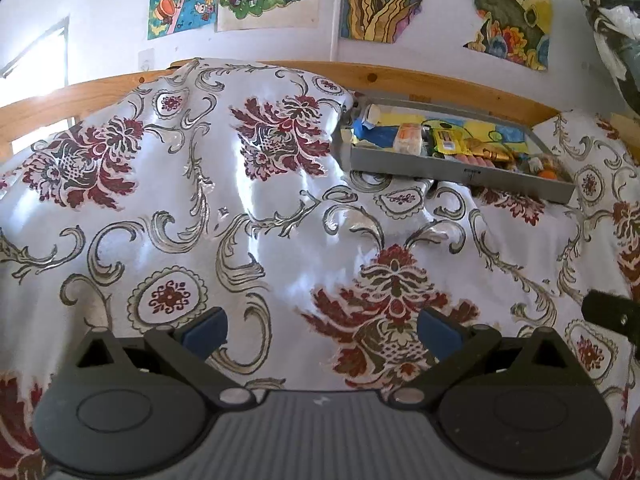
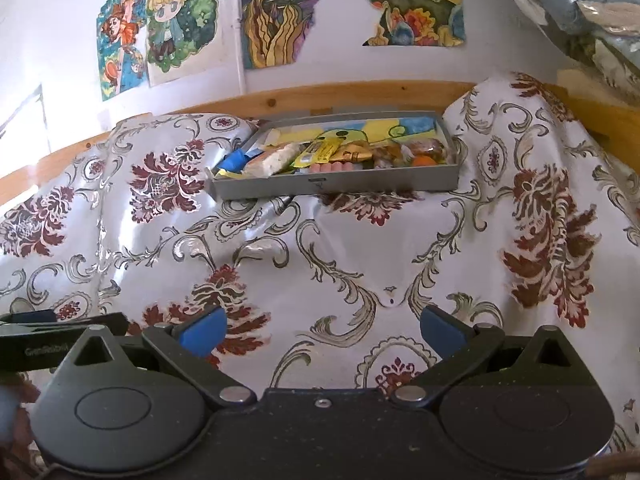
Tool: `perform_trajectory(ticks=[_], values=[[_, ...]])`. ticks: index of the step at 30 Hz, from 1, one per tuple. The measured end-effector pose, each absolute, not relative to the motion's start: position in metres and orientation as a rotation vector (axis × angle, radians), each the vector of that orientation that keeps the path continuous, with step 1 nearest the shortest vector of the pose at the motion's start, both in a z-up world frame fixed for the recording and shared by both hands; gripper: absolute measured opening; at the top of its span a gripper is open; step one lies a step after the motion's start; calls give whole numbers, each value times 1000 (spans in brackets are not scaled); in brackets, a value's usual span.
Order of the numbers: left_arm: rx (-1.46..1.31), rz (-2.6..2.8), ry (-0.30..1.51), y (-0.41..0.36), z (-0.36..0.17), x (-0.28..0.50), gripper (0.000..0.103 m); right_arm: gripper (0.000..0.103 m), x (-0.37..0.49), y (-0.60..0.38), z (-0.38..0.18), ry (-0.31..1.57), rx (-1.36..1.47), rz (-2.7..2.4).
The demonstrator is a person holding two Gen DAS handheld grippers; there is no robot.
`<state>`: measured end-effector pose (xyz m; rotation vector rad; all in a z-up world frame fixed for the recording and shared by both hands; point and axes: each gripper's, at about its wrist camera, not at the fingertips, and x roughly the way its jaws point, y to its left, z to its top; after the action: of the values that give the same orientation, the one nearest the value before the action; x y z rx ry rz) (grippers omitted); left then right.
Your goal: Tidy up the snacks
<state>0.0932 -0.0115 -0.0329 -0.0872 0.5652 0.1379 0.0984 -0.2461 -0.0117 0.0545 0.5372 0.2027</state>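
Both the left gripper [image 1: 322,330] and right gripper [image 2: 322,330] are spread, empty. The gray tray [image 2: 340,186] sits on wrinkled cloth [image 2: 320,264] near the back edge; a push may tip its snacks [image 2: 332,152].

The snacks in the far grey tray [image 2: 332,186] are too small and crowded to tell apart; printing on the yellow packet [image 2: 320,152] cannot be read. The tray's near wall hides the lower part of the row of pink pieces [image 2: 334,168]. In the left wrist view the tray's left end sits behind a raised fold of the patterned cloth [image 1: 280,128]. The wall drawings [image 2: 276,12] are cut off by the top edge. A bundle of fabric [image 2: 580,12] at far right is only partly in frame. A dark object [image 1: 612,312] at the right edge is cropped and unclear.
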Motion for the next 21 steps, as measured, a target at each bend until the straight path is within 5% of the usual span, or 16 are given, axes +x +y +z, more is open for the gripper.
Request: perform_trajectory(ticks=[21], values=[[-113, 126, 570, -16, -32, 97, 103, 102, 97, -248, -9, 504, 44, 174]])
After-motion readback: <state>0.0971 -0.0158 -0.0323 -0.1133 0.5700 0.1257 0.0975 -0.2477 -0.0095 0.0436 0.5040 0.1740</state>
